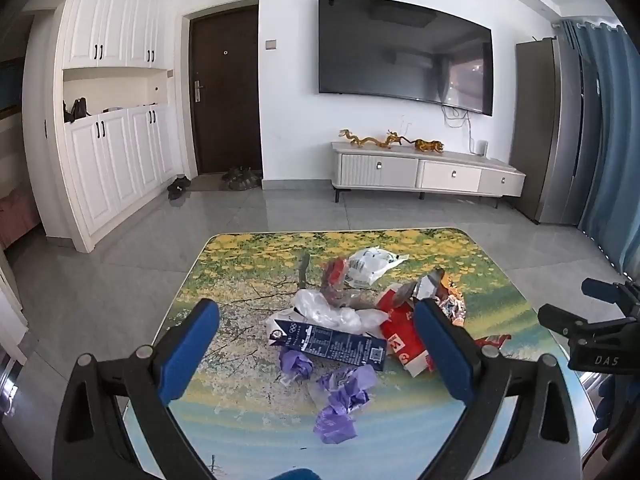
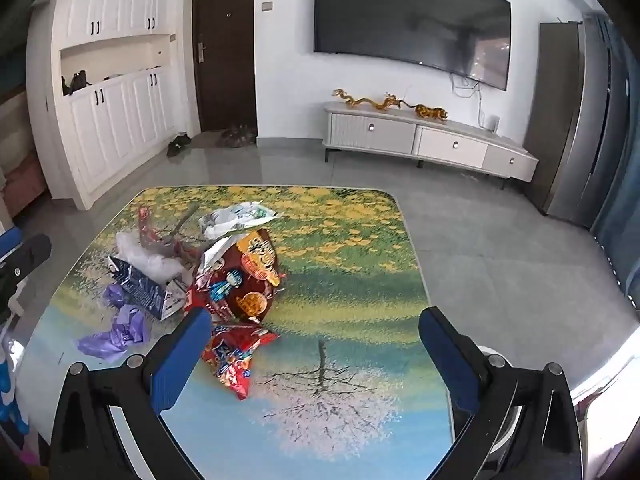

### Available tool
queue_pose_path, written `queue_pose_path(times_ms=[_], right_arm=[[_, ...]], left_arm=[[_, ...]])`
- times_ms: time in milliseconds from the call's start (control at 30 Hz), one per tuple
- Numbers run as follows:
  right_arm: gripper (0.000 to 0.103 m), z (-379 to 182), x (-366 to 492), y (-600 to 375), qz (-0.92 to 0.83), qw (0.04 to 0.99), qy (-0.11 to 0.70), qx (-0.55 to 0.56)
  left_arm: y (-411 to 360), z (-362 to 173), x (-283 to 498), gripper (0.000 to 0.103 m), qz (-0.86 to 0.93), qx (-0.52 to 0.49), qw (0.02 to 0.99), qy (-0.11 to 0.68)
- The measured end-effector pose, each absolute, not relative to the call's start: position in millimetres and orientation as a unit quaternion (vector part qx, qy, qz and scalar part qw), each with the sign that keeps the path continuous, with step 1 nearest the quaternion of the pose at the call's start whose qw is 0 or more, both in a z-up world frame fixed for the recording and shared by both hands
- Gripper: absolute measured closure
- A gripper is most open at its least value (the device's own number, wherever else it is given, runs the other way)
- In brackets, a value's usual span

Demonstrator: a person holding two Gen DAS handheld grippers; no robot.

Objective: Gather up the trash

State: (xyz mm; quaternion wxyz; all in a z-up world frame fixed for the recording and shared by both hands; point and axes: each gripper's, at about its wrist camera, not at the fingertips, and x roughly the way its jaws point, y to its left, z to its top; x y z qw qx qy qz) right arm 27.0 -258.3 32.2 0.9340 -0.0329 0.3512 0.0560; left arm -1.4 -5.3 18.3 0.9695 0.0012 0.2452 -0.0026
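A heap of trash lies on the printed table [image 1: 248, 264]: a dark blue carton [image 1: 328, 343], crumpled purple plastic [image 1: 340, 400], clear plastic wrap [image 1: 324, 310], a white bag [image 1: 370, 264] and a red carton [image 1: 404, 340]. My left gripper [image 1: 316, 344] hangs open above the table, the carton and purple plastic showing between its blue fingers. In the right wrist view the same heap sits left of centre, with a red snack bag [image 2: 234, 360] and a brown-red snack bag [image 2: 248, 280]. My right gripper [image 2: 316, 352] is open over bare table, its left finger beside the red snack bag.
The right gripper's black body [image 1: 592, 332] shows at the right edge of the left wrist view. Grey tiled floor [image 2: 480, 248] surrounds the table. A TV cabinet [image 1: 424, 170], wall TV [image 1: 404, 52], dark door [image 1: 224, 92] and white cupboards [image 1: 116, 152] stand beyond.
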Motion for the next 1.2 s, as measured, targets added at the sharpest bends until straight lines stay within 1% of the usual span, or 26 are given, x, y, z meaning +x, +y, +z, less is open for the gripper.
queue_pose_path(times_ms=[233, 733, 1000, 1200], right_arm=[[0.0, 39, 22, -260, 0.042, 0.939, 0.338, -0.044], [0.0, 41, 8, -271, 0.022, 0.942, 0.333, -0.041], [0.0, 48, -1, -273, 0.015, 0.947, 0.316, -0.047], [0.0, 55, -7, -278, 0.012, 0.952, 0.303, -0.043]], left_arm=[[-11, 26, -6, 0.004, -0.009, 0.003, 0.973, 0.229], [-19, 26, -4, 0.004, -0.017, 0.004, 0.967, 0.252], [-21, 26, -9, 0.004, -0.009, 0.001, 0.971, 0.239], [-23, 26, -10, 0.004, -0.009, -0.002, 0.969, 0.245]])
